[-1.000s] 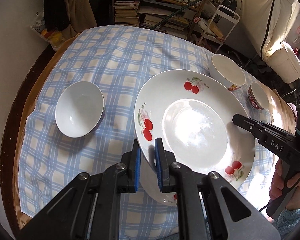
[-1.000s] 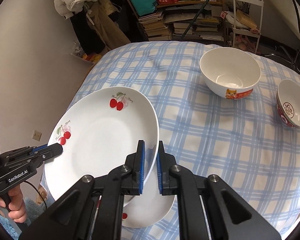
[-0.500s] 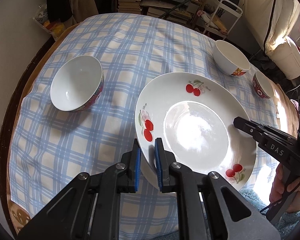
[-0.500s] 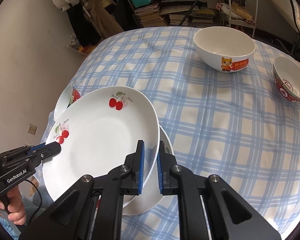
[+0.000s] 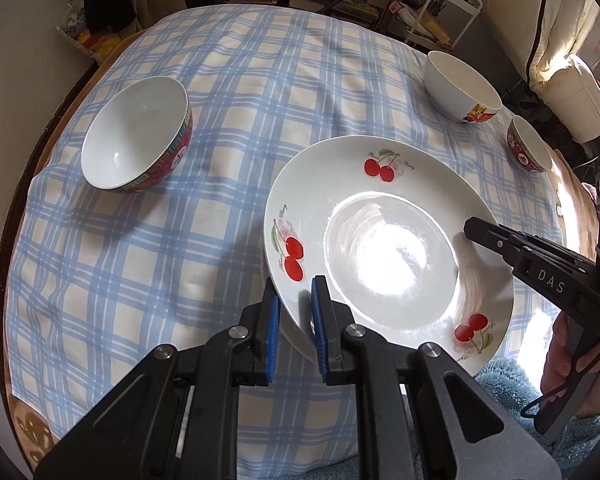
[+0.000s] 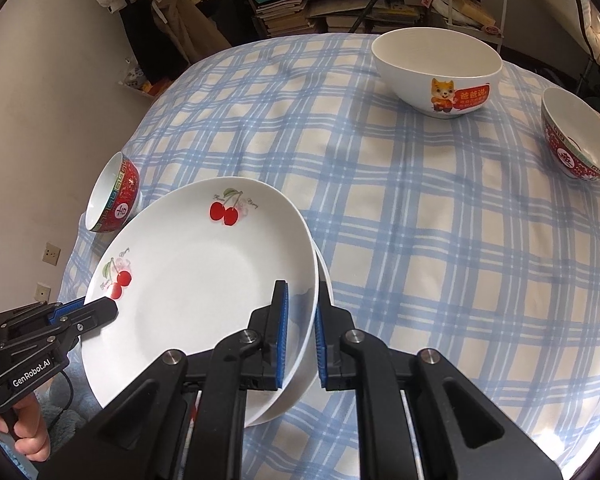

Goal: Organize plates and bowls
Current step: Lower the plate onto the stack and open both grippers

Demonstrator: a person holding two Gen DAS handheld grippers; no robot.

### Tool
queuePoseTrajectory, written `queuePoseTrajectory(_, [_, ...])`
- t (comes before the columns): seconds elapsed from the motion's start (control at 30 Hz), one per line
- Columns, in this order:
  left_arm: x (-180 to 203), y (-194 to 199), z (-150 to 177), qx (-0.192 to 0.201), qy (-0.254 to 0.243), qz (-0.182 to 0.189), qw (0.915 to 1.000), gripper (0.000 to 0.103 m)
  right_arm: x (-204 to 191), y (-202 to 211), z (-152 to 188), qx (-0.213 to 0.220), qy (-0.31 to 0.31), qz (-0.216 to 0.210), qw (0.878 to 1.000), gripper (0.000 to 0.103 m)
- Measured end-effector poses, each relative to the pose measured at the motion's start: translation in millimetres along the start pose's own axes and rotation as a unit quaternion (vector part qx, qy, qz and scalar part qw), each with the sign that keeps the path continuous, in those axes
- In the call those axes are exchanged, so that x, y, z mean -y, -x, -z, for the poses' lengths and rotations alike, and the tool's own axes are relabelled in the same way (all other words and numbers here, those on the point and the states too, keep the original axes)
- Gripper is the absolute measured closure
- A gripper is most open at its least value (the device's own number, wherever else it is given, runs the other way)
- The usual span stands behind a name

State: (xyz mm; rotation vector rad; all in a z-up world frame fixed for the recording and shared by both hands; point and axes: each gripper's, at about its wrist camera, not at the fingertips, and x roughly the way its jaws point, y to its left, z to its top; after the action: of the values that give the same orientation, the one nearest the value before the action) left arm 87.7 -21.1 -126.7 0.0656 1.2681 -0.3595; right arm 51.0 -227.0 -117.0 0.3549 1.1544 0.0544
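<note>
A white cherry plate (image 5: 380, 248) (image 6: 196, 272) is carried by both grippers, tilted slightly, just over a second white plate (image 6: 323, 276) whose rim peeks out beneath it on the checked tablecloth. My left gripper (image 5: 296, 292) (image 6: 100, 308) is shut on the plate's near left rim. On the opposite rim my right gripper (image 6: 302, 292) (image 5: 472, 226) is also shut. I cannot tell whether the two plates touch.
A red-patterned bowl (image 5: 136, 140) (image 6: 116, 196) stands left of the plates. A white cartoon bowl (image 5: 460, 84) (image 6: 436, 64) and a small red bowl (image 5: 528, 144) (image 6: 576, 136) stand at the far right. The round table (image 5: 260, 80) has bookshelves and a white cart behind.
Both grippers have sunk together with the cherry plate, bringing it down close onto the lower plate. The grips have not changed.
</note>
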Motion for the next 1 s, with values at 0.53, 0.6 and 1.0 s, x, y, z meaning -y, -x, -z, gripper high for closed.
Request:
queuePoseTrajectory(0.53, [0.5, -12.1, 6.4, -0.021, -0.001, -0.014, 0.9997, 0.087, -3.6, -9.6, 14.1, -0.013, -0.007, 0.023, 1.0, 0.088])
queuePoseTrajectory(0.6, [-0.1, -13.0, 6.2, -0.024, 0.001, -0.014, 0.9996, 0.087, -3.5, -10.2, 14.0, -0.014, -0.009, 0.024, 1.0, 0.088])
queuePoseTrajectory(1.0, [-0.8, -25.7, 7.3, -0.042, 0.004, -0.025, 0.9988, 0.086, -4.3, -16.9, 14.9, -0.025, -0.008, 0.031, 0.999, 0.088])
